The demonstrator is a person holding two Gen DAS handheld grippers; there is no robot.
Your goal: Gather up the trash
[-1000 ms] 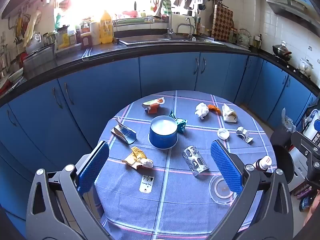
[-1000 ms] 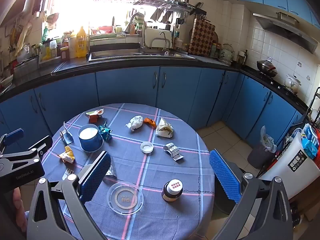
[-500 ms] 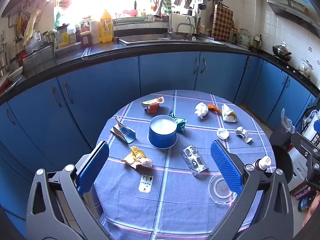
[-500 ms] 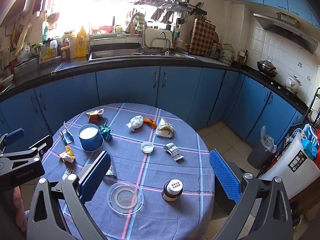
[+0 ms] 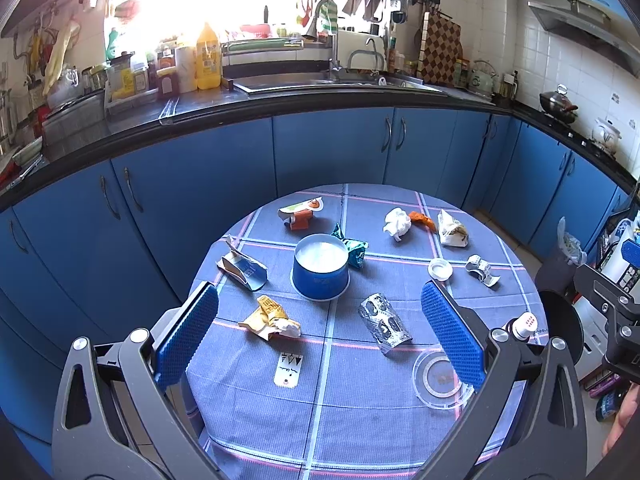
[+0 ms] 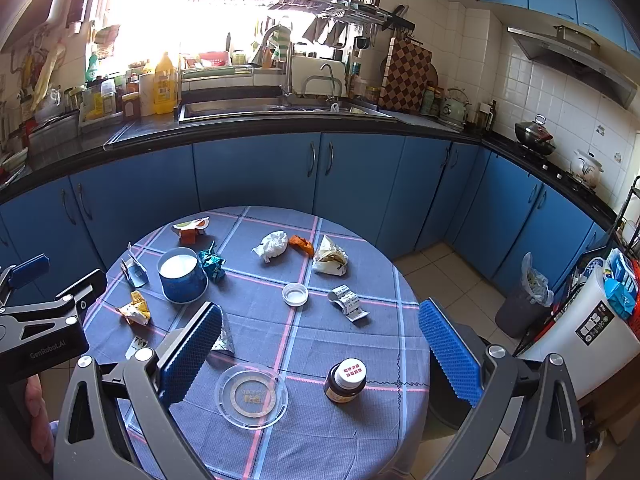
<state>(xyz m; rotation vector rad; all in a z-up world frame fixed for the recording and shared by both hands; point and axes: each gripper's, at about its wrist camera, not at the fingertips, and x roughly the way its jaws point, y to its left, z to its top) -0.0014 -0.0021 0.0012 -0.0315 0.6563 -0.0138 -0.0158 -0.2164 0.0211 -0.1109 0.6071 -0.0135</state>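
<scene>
While the trash lies scattered over the round counter (image 5: 360, 420) with its blue checked cloth, both tools hover above the near edge, well apart from every piece. A blue tub (image 5: 320, 266) stands near the centre in the left wrist view, with a teal wrapper (image 5: 354, 250) touching it at 2 o'clock, an orange-and-white carton (image 5: 300, 214) at 11 o'clock, a flattened blue carton (image 5: 244, 270) at 9 o'clock and a yellow wrapper (image 5: 270, 318) at 7 o'clock. A crushed silver pouch (image 5: 384, 324) lies at 5 o'clock, a white paper tag (image 5: 288, 370) at 6 o'clock. Toward 2 o'clock sit a white paper ball (image 5: 397, 224), an orange scrap (image 5: 422, 220) and a crumpled white bag (image 5: 452, 230); a white cap (image 5: 440, 269) and a curled paper strip (image 5: 482, 270) lie at 3 o'clock.

Nearer the right tool (image 6: 318, 350), a clear plastic lid (image 6: 251, 395) and a brown bottle (image 6: 346, 380) rest between its fingers in that view. The left tool (image 5: 318, 334) gapes wide and grips nothing; so does the right.

A dark bin (image 6: 524, 304) stands on the floor at 3 o'clock.
</scene>
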